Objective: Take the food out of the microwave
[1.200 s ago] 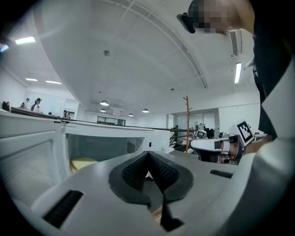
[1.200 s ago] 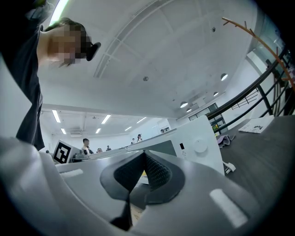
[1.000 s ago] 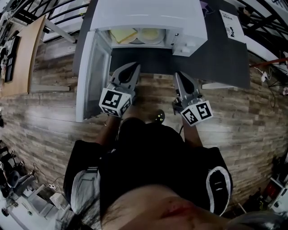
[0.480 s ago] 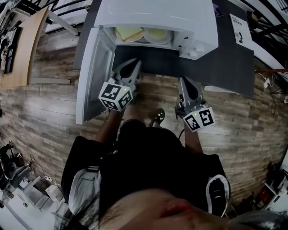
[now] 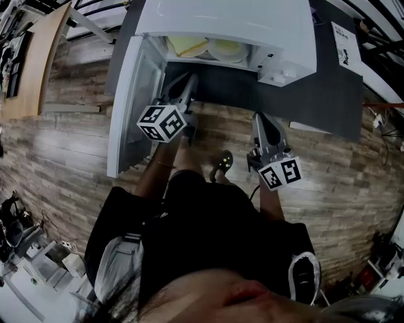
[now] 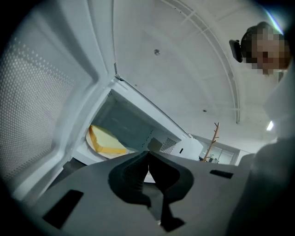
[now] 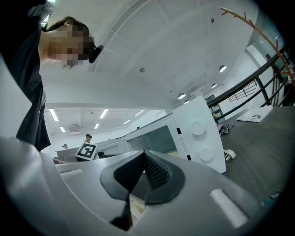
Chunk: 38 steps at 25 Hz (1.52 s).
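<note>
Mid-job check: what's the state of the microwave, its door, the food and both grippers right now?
White microwave: cavity exposed.
White microwave door: swung wide open to the left.
Yellow slab of food: inside the microwave, lying on a white plate, not gripped.
Left gripper: shut, empty, pointing at the cavity.
Right gripper: shut, empty, outside the microwave.
</note>
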Each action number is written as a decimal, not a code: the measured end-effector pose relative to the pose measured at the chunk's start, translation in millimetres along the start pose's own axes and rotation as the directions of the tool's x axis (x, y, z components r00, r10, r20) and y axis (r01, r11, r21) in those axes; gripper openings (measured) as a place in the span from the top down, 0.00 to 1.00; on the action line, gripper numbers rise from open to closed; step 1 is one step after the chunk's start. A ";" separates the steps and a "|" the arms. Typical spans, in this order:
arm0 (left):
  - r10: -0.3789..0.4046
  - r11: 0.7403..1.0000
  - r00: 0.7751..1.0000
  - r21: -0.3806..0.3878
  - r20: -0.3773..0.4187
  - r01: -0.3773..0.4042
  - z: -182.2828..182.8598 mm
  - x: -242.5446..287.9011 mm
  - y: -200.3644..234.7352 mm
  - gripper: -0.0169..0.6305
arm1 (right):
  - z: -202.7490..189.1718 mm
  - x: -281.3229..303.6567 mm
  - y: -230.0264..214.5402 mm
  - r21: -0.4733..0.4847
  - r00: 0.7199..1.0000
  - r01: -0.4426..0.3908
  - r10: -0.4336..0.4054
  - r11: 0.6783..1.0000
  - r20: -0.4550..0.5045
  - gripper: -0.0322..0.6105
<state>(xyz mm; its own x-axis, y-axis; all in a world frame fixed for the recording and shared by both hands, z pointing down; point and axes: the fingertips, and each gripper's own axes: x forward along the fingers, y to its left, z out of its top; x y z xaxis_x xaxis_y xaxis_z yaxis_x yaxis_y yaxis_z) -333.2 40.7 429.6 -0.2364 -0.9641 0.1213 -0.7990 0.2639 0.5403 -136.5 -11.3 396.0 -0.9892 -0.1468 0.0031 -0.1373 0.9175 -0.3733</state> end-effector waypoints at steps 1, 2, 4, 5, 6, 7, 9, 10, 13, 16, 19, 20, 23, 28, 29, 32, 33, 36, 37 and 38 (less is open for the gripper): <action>0.007 1.000 1.000 -0.021 0.004 -0.007 -0.6 1.4 4.5 0.96 | -1.2 -0.9 -0.8 0.002 1.000 0.004 -0.004 1.000 -0.003 0.95; 0.015 0.999 1.000 -0.043 0.008 -0.015 -1.5 2.7 9.3 0.96 | -2.8 -1.9 -1.6 0.003 1.000 0.007 -0.007 1.000 -0.006 0.95; 0.029 0.995 0.999 -0.095 0.017 -0.027 -4.0 5.1 19.5 0.96 | -6.2 -4.1 -3.2 0.005 1.000 0.016 -0.016 1.000 -0.011 0.95; 0.034 0.992 0.999 -0.125 0.022 -0.031 -5.4 6.6 24.3 0.96 | -7.7 -5.1 -4.0 0.007 1.000 0.020 -0.020 1.000 -0.013 0.95; 0.038 0.988 0.999 -0.153 0.026 -0.034 -6.7 8.2 28.7 0.96 | -8.9 -5.9 -4.8 0.009 1.000 0.024 -0.024 1.000 -0.014 0.95; 0.044 0.983 0.999 -0.178 0.030 -0.038 -7.8 9.6 32.7 0.96 | -9.7 -6.7 -5.3 0.010 0.999 0.028 -0.028 1.000 -0.016 0.95; 0.056 0.977 0.998 -0.208 0.036 -0.048 -9.4 11.7 39.0 0.96 | -10.6 -8.4 -5.9 0.010 0.999 0.033 -0.033 0.999 -0.018 0.95; 0.063 0.975 0.997 -0.216 0.038 -0.053 -10.0 12.4 41.5 0.96 | -10.9 -9.2 -6.2 0.011 0.999 0.036 -0.035 0.999 -0.018 0.95; 0.081 0.965 0.996 -0.254 0.048 -0.066 -12.2 14.7 49.4 0.96 | -12.3 -11.1 -7.2 0.012 0.999 0.043 -0.042 0.999 -0.021 0.95; 0.082 0.944 0.995 -0.324 0.049 -0.062 -19.0 19.2 54.5 0.96 | -13.6 -12.4 -8.9 0.016 0.999 0.047 -0.047 0.999 -0.023 0.95; 0.100 0.926 0.993 -0.371 0.056 -0.072 -21.0 20.6 62.2 0.96 | -14.6 -13.0 -9.3 0.020 0.999 0.049 -0.049 0.999 -0.023 0.95; 0.106 0.920 0.992 -0.385 0.061 -0.075 -21.1 20.9 65.0 0.96 | -15.1 -13.0 -9.4 0.022 0.999 0.049 -0.049 0.999 -0.023 0.95; 0.123 0.904 0.990 -0.419 0.071 -0.083 -21.1 22.4 73.5 0.96 | -16.3 -12.8 -10.4 0.025 0.998 0.051 -0.050 0.998 -0.026 0.95; 0.143 0.875 0.986 -0.476 0.085 -0.086 -21.0 24.9 84.8 0.96 | -17.1 -12.3 -11.6 0.030 0.998 0.052 -0.052 0.998 -0.027 0.95; 0.145 0.871 0.986 -0.483 0.087 -0.086 -21.2 25.8 85.8 0.96 | -17.4 -12.4 -12.0 0.030 0.998 0.052 -0.052 0.998 -0.028 0.95; 0.151 0.862 0.984 -0.500 0.091 -0.086 -21.7 28.8 87.6 0.96 | -17.3 -12.9 -13.2 0.034 0.998 0.055 -0.054 0.998 -0.031 0.95; 0.152 0.857 0.984 -0.508 0.091 -0.086 -21.6 29.7 88.2 0.96 | -16.7 -12.7 -13.1 0.035 0.998 0.055 -0.054 0.998 -0.031 0.95; 0.151 0.840 0.985 -0.536 0.083 -0.084 -22.8 33.2 90.3 0.92 | -15.4 -12.0 -13.2 0.035 0.998 0.057 -0.056 0.998 -0.028 0.95; 0.150 0.833 0.985 -0.547 0.080 -0.082 -23.6 34.7 90.8 0.85 | -15.4 -12.0 -13.7 0.036 0.998 0.059 -0.058 0.998 -0.027 0.95; 0.148 0.825 0.986 -0.559 0.079 -0.079 -24.4 36.1 90.9 0.83 | -15.3 -12.3 -14.2 0.036 0.998 0.060 -0.059 0.998 -0.027 0.95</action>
<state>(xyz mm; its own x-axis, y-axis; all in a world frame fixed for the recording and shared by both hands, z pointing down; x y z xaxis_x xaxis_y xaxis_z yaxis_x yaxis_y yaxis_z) -400.8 29.1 503.5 -0.3951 -0.9089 0.1335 -0.3315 0.2767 0.9020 -123.2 -16.9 415.5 -0.9803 -0.1911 0.0498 -0.1947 0.8931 -0.4056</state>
